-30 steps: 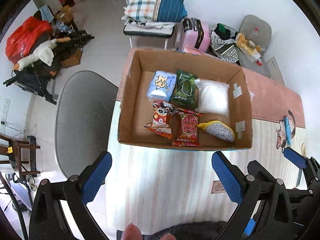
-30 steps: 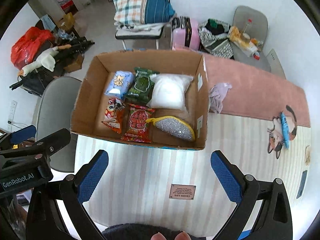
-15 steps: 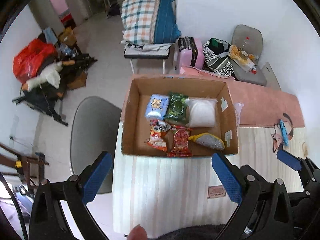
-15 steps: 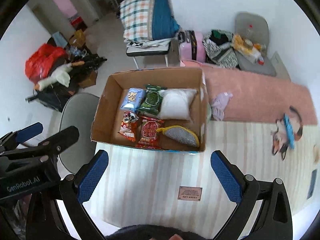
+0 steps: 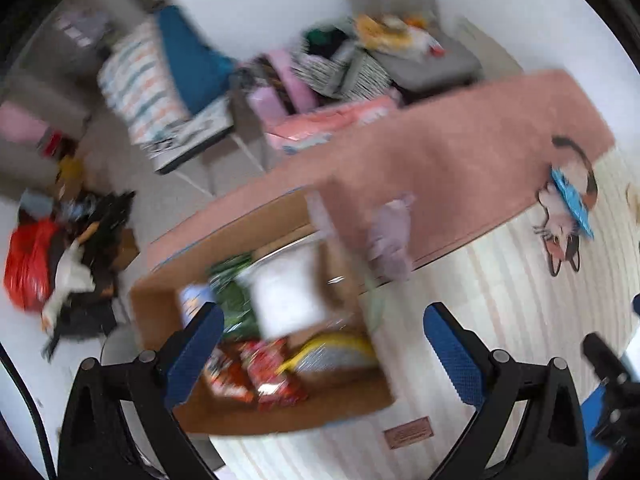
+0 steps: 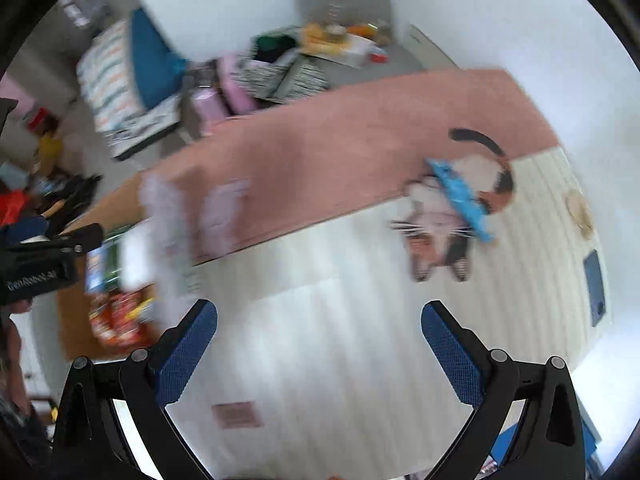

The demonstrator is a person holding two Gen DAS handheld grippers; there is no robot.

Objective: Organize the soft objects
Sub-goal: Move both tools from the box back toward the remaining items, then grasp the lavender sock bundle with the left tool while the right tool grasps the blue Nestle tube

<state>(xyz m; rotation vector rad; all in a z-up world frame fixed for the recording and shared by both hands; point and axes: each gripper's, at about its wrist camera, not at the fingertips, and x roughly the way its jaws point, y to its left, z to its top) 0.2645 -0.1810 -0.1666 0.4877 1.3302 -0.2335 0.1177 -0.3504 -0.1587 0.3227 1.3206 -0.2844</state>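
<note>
Both my grippers, left (image 5: 320, 344) and right (image 6: 319, 340), hang with jaws spread wide and nothing between them. The box (image 5: 280, 412) sits at the tabletop's (image 6: 320, 360) left edge, already holding a white pouch (image 5: 286, 300), green and red snack packs and a glittery yellow-trimmed pouch (image 5: 332, 354). Two soft things lie outside it, by my reckoning the ones left to tidy: a pale lilac cloth (image 5: 390, 240) on the pink mat just beside the box's right wall, and a blue packet (image 6: 460, 200) well apart, lying across the printed cat.

Both views are smeared, so I would steady first, then drop the right gripper straight over the cloth, pinch a bunched fold rather than a flat edge (a thin cloth slips from the pads otherwise), and lift clear of the box wall before letting go inside.

Writing: "GenRobot.AI", blurred, on the left gripper's body in the right view; the small brown tag (image 5: 408, 432) on the tabletop is unreadable.
</note>
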